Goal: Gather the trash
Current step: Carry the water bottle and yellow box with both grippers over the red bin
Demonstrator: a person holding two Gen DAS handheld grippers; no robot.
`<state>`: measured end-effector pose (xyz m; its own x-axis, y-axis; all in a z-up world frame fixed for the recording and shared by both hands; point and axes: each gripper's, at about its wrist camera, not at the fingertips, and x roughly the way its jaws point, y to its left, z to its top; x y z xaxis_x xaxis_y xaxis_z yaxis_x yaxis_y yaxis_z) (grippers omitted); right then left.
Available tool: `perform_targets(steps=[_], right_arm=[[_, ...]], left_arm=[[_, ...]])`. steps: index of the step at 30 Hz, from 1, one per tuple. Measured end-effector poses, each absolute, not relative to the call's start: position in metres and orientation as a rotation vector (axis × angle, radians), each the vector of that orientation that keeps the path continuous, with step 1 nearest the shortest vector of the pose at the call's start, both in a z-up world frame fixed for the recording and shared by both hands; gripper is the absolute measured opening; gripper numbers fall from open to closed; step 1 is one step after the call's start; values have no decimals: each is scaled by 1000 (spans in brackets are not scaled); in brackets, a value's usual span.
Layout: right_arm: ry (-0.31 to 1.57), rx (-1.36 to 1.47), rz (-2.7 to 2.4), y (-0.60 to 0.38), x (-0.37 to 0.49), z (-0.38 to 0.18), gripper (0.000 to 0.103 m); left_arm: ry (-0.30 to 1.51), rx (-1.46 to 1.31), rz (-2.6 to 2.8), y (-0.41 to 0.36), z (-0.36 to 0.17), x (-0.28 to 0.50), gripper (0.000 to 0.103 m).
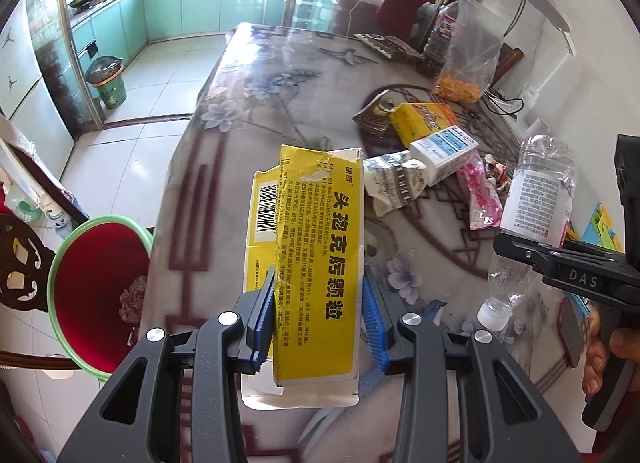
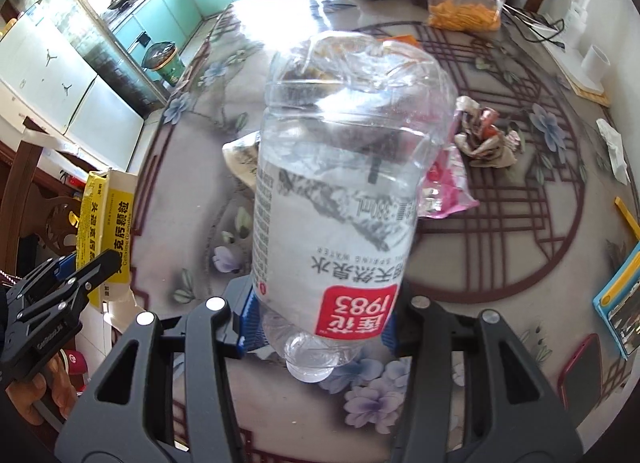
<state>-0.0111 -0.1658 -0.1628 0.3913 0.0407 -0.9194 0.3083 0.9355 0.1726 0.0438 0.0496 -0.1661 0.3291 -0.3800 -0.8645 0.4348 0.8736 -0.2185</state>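
My left gripper (image 1: 318, 305) is shut on a flattened yellow and white medicine box (image 1: 316, 231), held upright over the table's left edge. Below and to the left stands a bin (image 1: 52, 283) with a green rim and a red inside. My right gripper (image 2: 320, 323) is shut on a crushed clear water bottle (image 2: 336, 191) with a white and red label, its cap end toward the camera. In the left wrist view the bottle (image 1: 536, 199) and right gripper (image 1: 532, 253) hang at the right. The right wrist view shows the left gripper (image 2: 90, 263) and box (image 2: 106, 215) at the left.
On the patterned table (image 1: 248, 111) lie a yellow carton (image 1: 424, 121), a white and blue carton (image 1: 444, 153), a crumpled wrapper (image 1: 394, 183), a pink wrapper (image 1: 480, 199) and a bag of orange snacks (image 1: 464, 63). A red phone (image 2: 580, 375) lies near the front right.
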Motion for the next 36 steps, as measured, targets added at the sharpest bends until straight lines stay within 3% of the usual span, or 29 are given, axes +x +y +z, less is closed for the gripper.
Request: perform_targets(steps=[36], right_arm=[[1161, 197, -62, -27, 34, -152, 46]], left_arm=[[1110, -36, -383, 193, -181, 80, 36]])
